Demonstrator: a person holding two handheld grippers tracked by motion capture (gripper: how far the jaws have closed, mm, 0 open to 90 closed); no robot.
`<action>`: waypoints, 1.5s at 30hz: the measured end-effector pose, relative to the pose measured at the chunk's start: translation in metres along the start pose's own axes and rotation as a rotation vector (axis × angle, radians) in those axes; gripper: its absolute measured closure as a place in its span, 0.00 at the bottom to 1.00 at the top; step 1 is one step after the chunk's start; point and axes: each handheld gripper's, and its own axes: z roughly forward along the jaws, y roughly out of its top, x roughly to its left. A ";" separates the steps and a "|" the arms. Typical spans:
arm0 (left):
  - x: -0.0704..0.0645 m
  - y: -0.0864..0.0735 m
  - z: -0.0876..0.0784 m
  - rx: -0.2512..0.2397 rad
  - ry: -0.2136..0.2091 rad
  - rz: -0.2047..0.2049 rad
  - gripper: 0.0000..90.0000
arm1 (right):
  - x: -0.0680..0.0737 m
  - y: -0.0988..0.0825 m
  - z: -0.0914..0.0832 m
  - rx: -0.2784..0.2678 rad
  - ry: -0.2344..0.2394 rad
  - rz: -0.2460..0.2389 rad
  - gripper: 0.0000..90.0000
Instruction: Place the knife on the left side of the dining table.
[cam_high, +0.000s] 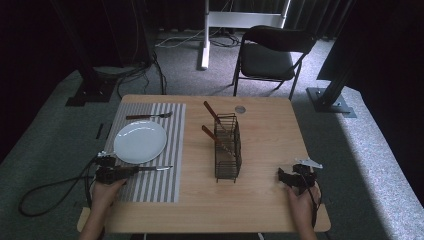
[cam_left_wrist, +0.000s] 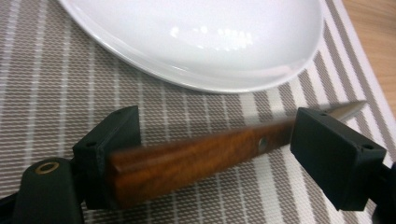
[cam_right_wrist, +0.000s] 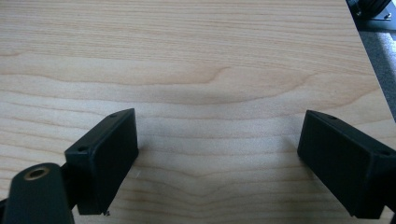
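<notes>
Knife (cam_left_wrist: 196, 156) handle between wide-spread left gripper (cam_left_wrist: 215, 154) jaws, right gripper (cam_right_wrist: 219, 163) agape, empty

Both grippers are black: the left gripper (cam_high: 111, 173), at the lower left of the high view, trails a black cable (cam_high: 47, 192) looping over the floor, and the right gripper (cam_high: 296, 177), at the lower right, carries a grey three-cornered plate (cam_high: 307, 162) on top. In both gripper views the jaws are blocky black pads with small screw holes, beside a brass-ringed hole at lower left. The forearms look bare, though the dim light makes that uncertain.
</notes>
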 end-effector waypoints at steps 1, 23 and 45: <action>0.002 0.000 0.000 -0.002 0.002 -0.003 0.19 | 0.000 0.000 0.000 0.000 0.000 0.000 0.13; 0.003 -0.036 -0.015 -0.055 0.093 0.073 0.19 | 0.000 0.000 0.000 0.000 0.000 0.000 0.13; -0.021 -0.075 -0.027 -0.210 0.234 0.211 0.11 | 0.000 0.000 0.000 0.000 0.000 0.000 0.13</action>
